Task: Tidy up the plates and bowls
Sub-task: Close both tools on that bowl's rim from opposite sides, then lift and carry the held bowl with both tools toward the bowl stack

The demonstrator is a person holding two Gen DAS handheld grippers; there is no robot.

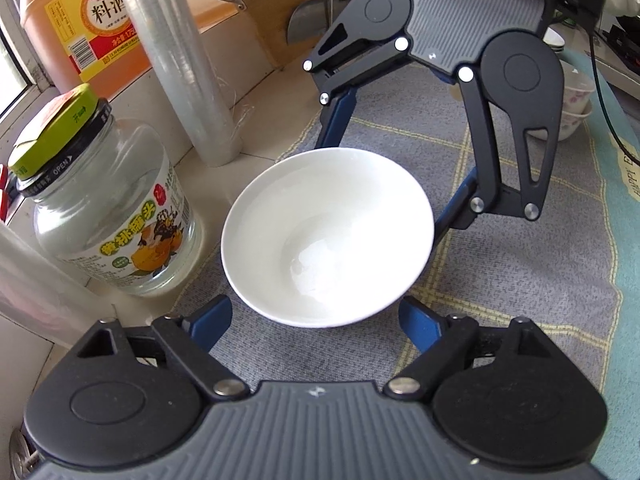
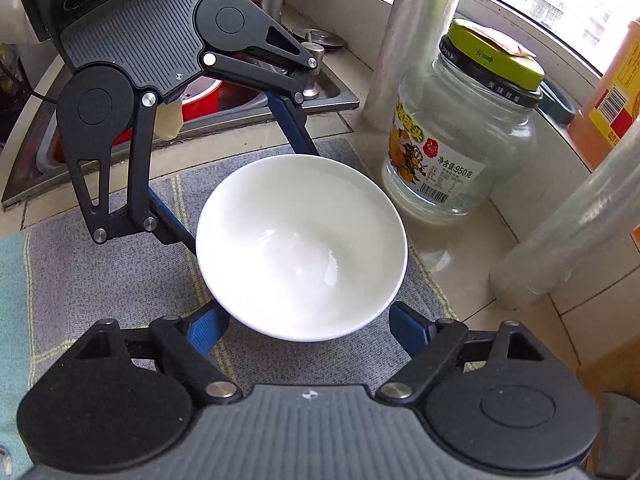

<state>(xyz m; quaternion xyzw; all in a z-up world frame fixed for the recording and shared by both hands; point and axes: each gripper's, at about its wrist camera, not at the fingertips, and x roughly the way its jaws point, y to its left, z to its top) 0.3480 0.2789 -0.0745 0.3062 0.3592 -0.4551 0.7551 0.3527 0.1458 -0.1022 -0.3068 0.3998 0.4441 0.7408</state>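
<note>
White porcelain bowl (image 1: 327, 236), upright and empty, on a grey checked cloth (image 1: 520, 264) near the surface's window-side edge. Left tongs (image 1: 316, 320) and right tongs (image 2: 310, 322) approach from opposite sides; each pair of blue fingers (image 1: 212, 320) straddles the bowl's lower wall, jaws partly closed around it. Whether the pads actually press the porcelain cannot be told, since the rim hides the contact points. Just beside the bowl, off the cloth, stands a glass jar with a green lid (image 2: 460, 136); near it, a roll of cling film (image 1: 188, 60) and an orange cooking-wine jug (image 1: 92, 20). Patterned bowls (image 1: 576, 100) stack at the cloth's far edge.
</note>
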